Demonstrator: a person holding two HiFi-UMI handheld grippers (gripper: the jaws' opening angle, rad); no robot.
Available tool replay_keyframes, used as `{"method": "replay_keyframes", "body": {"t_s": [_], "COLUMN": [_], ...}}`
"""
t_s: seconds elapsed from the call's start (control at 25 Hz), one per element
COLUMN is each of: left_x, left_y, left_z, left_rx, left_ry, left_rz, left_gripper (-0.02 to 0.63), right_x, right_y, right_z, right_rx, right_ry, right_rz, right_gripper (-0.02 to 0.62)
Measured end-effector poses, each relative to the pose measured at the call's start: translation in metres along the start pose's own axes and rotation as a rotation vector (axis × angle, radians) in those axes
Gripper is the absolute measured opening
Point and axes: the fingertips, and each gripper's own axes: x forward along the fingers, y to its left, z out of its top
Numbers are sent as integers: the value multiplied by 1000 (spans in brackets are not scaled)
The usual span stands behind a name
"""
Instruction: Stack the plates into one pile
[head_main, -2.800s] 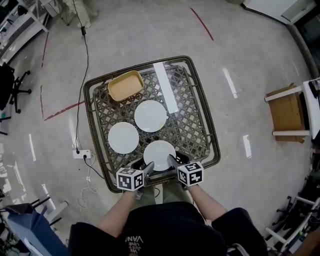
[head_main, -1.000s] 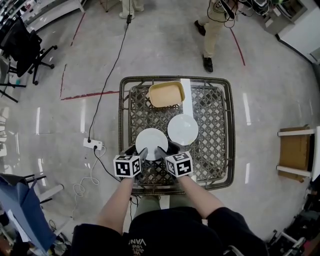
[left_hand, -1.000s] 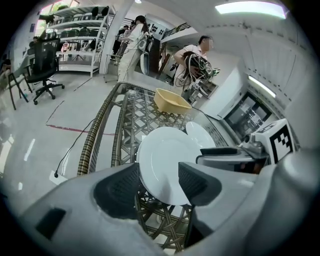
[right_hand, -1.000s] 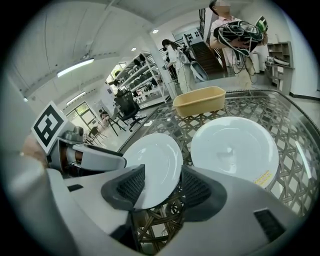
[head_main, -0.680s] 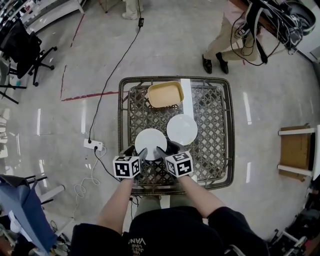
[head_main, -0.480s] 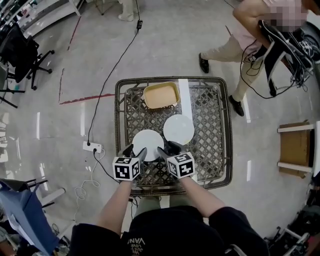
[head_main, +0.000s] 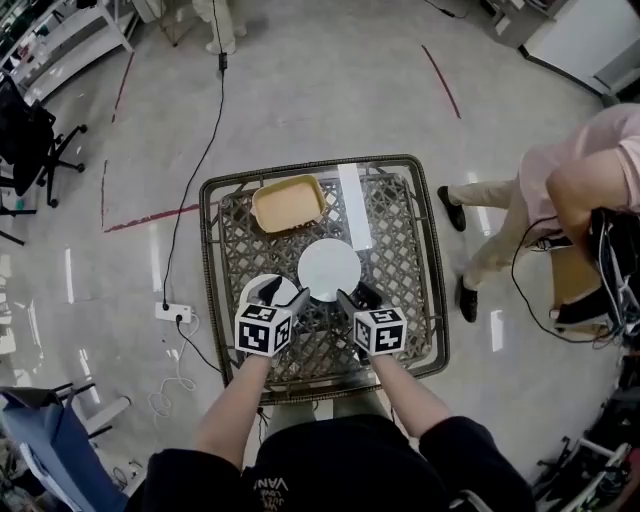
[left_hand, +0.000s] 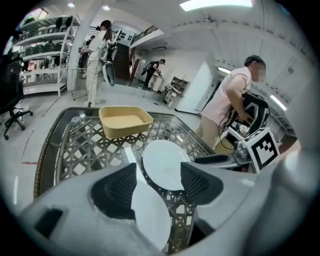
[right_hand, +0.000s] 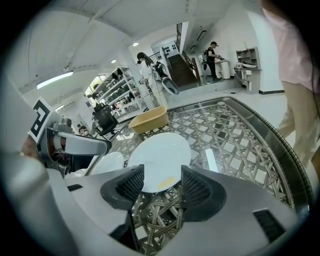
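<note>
White crockery is my business here, and two white rounds lie on the counter (head_main: 400, 250). The middle plate (head_main: 328, 270) sits alone at the counter's centre. The near-left plate (head_main: 262, 291) lies just beside it, toward the left edge and closer to my side. Whether the two rims touch I cannot tell, nor whether the near-left one is a single plate or already a small pile. The tan tray (head_main: 288, 202) keeps to the far-left corner and the white strip (head_main: 355, 205) runs in from the far edge, so both are out of the way of any stacking. I hold both claws tilted down over the near half of the counter, side by side, which I judge suits taking the middle plate by its near rim and carrying it across. My left claw (head_main: 285, 293) stands wide and its jaws have just been opening. The near-left plate lies under the gap, but the pads do not press on it. My right claw (head_main: 352, 296) stands wide too, its jaws also just opened. Only the woven lattice shows between its pads, with the middle plate just ahead.
</note>
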Motion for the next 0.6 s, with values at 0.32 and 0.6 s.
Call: {"method": "replay_keyframes", "body": {"t_s": [0.32, 0.6], "left_x": [54, 84], "left_y": [-1, 10], "left_z": [15, 10], "left_rx": [49, 36], "left_ry": [162, 301], "left_rz": [-11, 7], "left_gripper": [304, 322], "right_x": [12, 24], "right_y": [-22, -30], "right_z": [6, 10], "right_rx": [43, 43], "right_ry": [27, 48], "right_rz": [14, 29], "right_gripper": [224, 224]}}
